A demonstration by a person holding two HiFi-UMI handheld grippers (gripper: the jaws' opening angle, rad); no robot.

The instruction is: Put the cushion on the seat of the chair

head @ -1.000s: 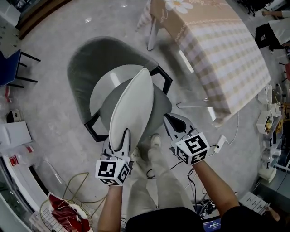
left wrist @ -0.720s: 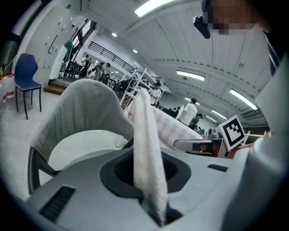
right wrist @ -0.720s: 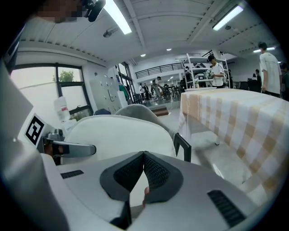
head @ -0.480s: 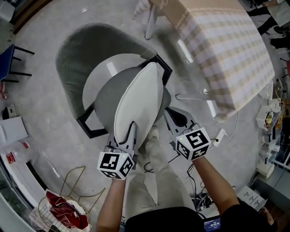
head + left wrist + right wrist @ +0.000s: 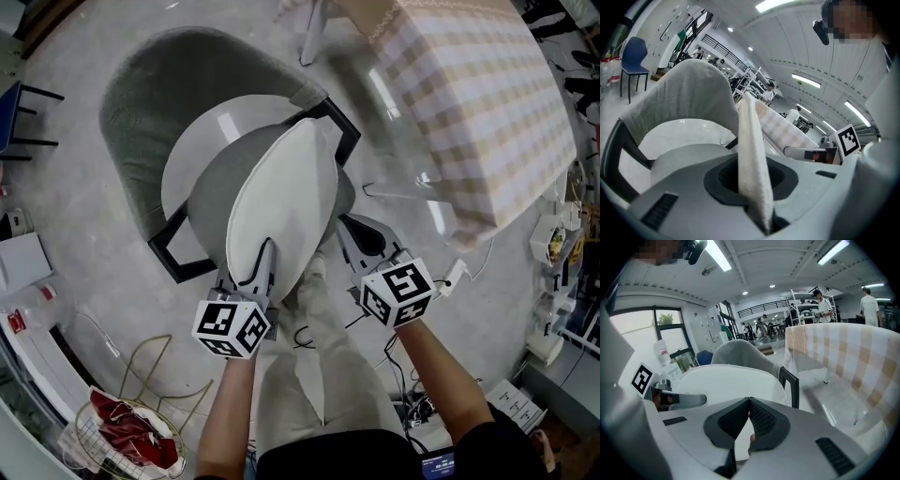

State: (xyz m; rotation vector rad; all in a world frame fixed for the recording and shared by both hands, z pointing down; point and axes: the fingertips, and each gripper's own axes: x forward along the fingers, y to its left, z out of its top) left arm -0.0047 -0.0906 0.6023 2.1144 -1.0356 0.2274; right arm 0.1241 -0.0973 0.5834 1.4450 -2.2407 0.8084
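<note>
A white oval cushion [image 5: 286, 202] [image 5: 750, 154] stands tilted on edge over the chair's pale seat [image 5: 192, 150] [image 5: 684, 133]. My left gripper [image 5: 253, 267] [image 5: 757, 187] is shut on the cushion's near rim, with the fabric pinched between the jaws. The chair's grey padded back [image 5: 141, 103] [image 5: 689, 89] curves round the far side, and its black frame [image 5: 178, 248] shows at the sides. My right gripper [image 5: 361, 234] [image 5: 749, 401] hangs just right of the cushion by the seat's front corner, its jaw tips together with nothing in them.
A table with a checked cloth [image 5: 478, 103] [image 5: 843, 357] stands close on the chair's right. A wire basket with red things [image 5: 122, 436] lies at the lower left. A blue chair [image 5: 635, 56] is far left. Cables [image 5: 375, 337] and the person's legs [image 5: 319, 375] are below the grippers.
Both grippers have sunk toward the seat. The cushion went down with the left gripper and rolled, so more of its white face shows.
</note>
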